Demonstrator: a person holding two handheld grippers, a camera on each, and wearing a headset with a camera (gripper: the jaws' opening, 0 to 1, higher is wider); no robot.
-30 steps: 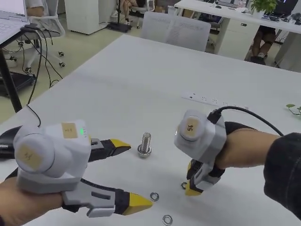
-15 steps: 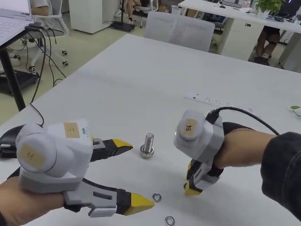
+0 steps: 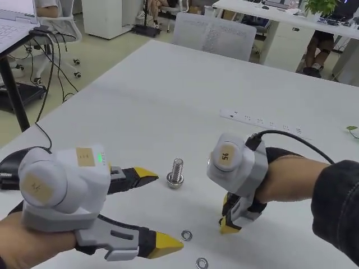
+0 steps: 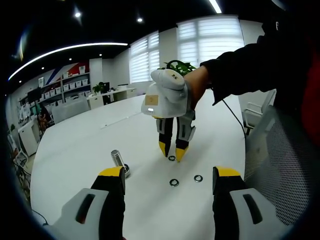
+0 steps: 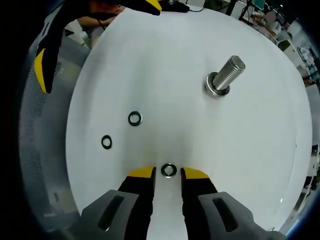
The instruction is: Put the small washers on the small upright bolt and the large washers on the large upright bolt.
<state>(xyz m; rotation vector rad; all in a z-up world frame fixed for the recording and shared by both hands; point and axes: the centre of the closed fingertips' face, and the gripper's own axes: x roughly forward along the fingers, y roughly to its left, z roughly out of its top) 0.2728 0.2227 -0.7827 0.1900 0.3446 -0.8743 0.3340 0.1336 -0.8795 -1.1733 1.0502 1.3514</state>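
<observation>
**Right gripper** (image 5: 168, 173) lowered to the smooth white tabletop (image 5: 200, 130). Its yellow-tipped jaws are held narrowly apart, and a small dark steel washer (image 5: 169, 170) lies flat between the tips, flanked but not yet pinched. A second ring washer (image 5: 135, 118) and a third ring washer (image 5: 106, 142) lie loose on the tabletop nearby, apart from one another.

The upright silver threaded bolt (image 5: 225, 75) stands well apart from all three. A broad ring is seen at its foot; whether this is a flange or a washer already seated cannot be told.

**Left gripper** (image 3: 157, 209) held above the tabletop near the bolt, jaws spread wide and holding nothing.

**Handling.** The washers are judged to be thin, rigid, very light metal rings with smooth faces. On so slick a surface they are likely to skate or flip when pressed.

- Because each washer lies flat, little edge is offered. Hold is best taken across the outer rim, at two opposite points, with the tips kept low against the tabletop.
- A firm pinch carries no risk of damage. The likelier fault is a washer squirting out sideways or tilting in the grasp, which would hinder threading the hole over the bolt's tip.
</observation>
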